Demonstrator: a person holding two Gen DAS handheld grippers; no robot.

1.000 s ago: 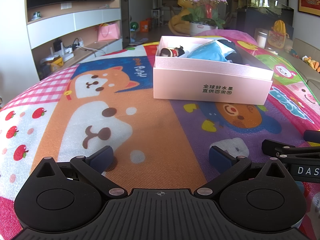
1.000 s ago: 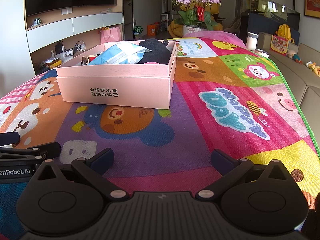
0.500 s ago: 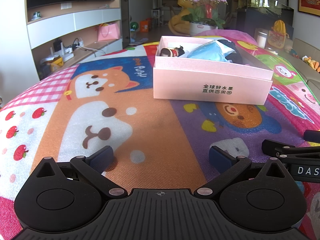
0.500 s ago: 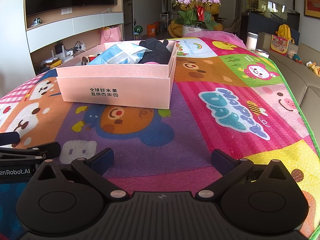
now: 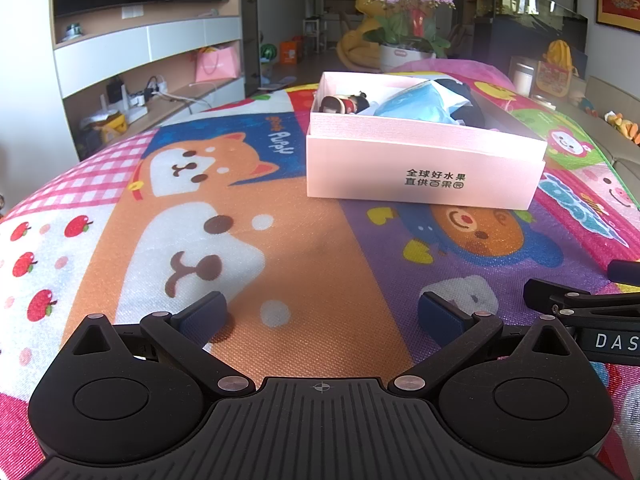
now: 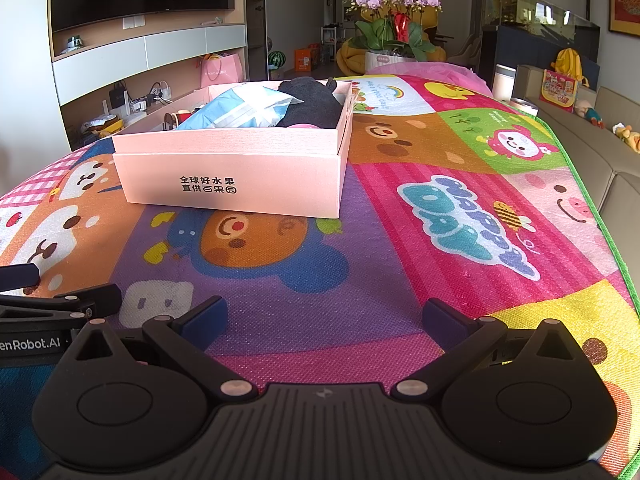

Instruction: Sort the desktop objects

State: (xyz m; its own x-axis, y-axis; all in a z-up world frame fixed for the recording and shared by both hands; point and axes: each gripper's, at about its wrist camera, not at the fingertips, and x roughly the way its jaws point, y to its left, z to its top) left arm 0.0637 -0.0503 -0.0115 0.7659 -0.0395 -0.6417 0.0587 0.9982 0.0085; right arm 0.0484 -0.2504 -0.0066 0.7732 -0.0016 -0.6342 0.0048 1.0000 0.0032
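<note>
A pink cardboard box [image 5: 424, 172] stands on the cartoon play mat [image 5: 280, 240], ahead of both grippers; it also shows in the right wrist view [image 6: 232, 176]. Inside it lie a blue-white plastic packet [image 6: 244, 110], a black soft item [image 6: 312, 102] and a small doll figure [image 5: 342, 104]. My left gripper [image 5: 322, 314] is open and empty, low over the mat. My right gripper [image 6: 324, 316] is open and empty, low over the mat, right of the left one.
The right gripper's finger [image 5: 576, 300] shows at the right edge of the left wrist view, and the left gripper's finger [image 6: 60, 300] at the left edge of the right wrist view. A potted orchid [image 6: 394, 28] stands behind the mat. A sofa [image 6: 612, 148] runs along the right.
</note>
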